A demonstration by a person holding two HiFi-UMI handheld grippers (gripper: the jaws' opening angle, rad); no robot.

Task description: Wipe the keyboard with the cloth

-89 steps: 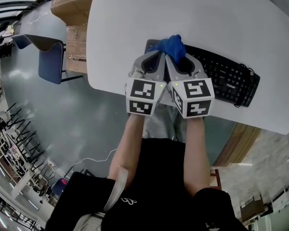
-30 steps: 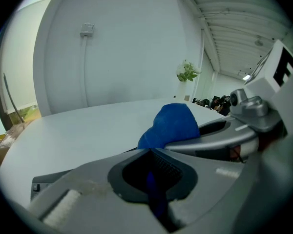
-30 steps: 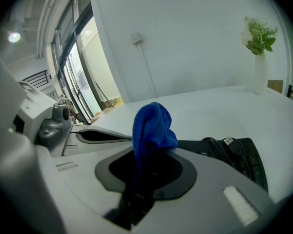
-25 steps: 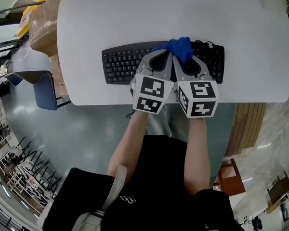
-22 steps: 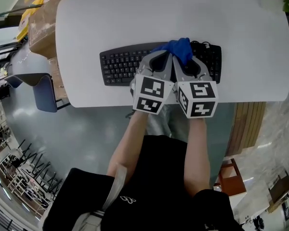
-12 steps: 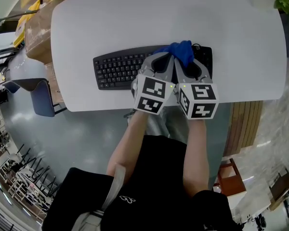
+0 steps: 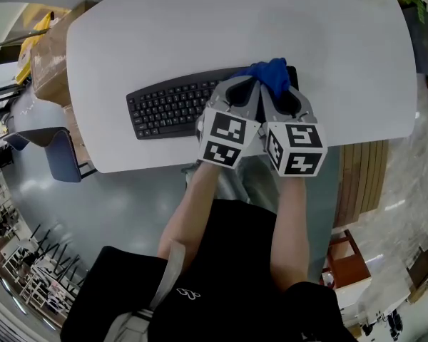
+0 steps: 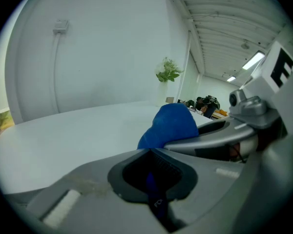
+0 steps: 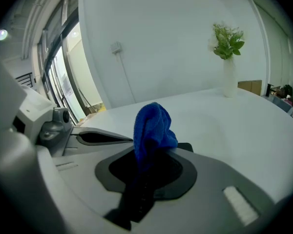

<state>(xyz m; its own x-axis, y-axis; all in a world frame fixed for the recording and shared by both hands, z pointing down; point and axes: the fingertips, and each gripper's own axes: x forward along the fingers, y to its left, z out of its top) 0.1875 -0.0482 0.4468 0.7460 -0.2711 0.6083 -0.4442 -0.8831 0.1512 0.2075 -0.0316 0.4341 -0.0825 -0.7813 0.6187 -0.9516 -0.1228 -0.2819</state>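
Cloth point(image 7: 270, 73), gripped by your left tongs point(image 7: 247, 85) and right tongs point(image 7: 273, 91), rests on the keyboard point(image 7: 170, 107); press lightly and sweep left.

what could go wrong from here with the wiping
1. The left gripper and the right gripper are both shut on the cloth, so nothing steadies the keyboard. A firm stroke might slide it across the table.
2. The cloth is bunched into a wad at the keyboard's right end. It may touch only a few keys, or run off that end.
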